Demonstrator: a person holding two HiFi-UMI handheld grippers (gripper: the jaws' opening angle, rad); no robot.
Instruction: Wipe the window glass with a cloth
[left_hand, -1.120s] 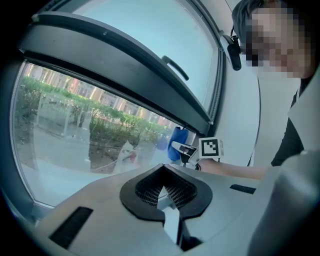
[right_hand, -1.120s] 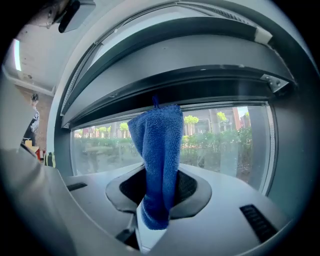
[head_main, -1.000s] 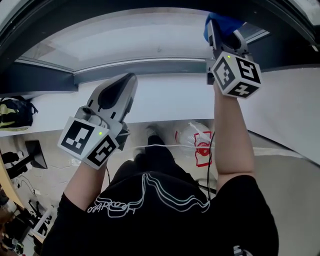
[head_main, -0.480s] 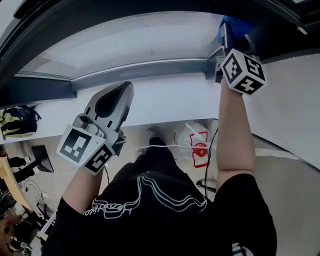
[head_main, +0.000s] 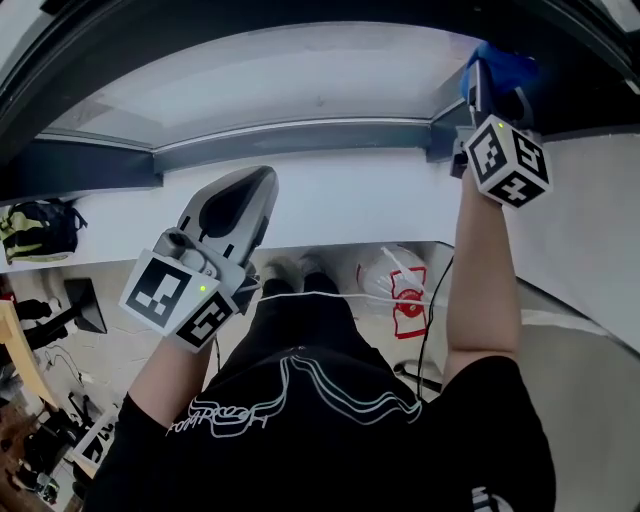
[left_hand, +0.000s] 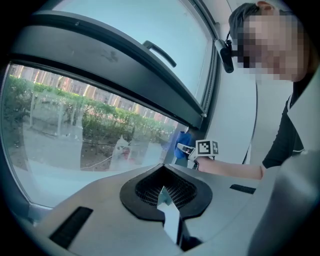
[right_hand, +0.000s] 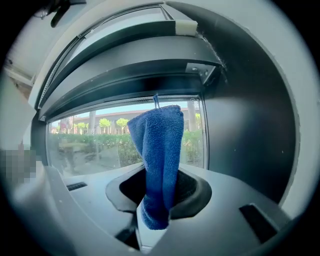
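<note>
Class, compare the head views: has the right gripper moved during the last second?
Yes. The right gripper, holding the blue cloth, has shifted rightward, away from the window frame corner.

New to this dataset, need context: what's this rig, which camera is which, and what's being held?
No robot: a person holds a two-jaw gripper in each hand; the marker cubes belong to them. The head view looks down from the person's head at the sill and floor. The other two views each ride on one gripper and look along its jaws. The right gripper is shut on a blue cloth, raised near the right edge of the glass. The left gripper is shut and empty, lower, by the sill. A bag lies on the floor.
</note>
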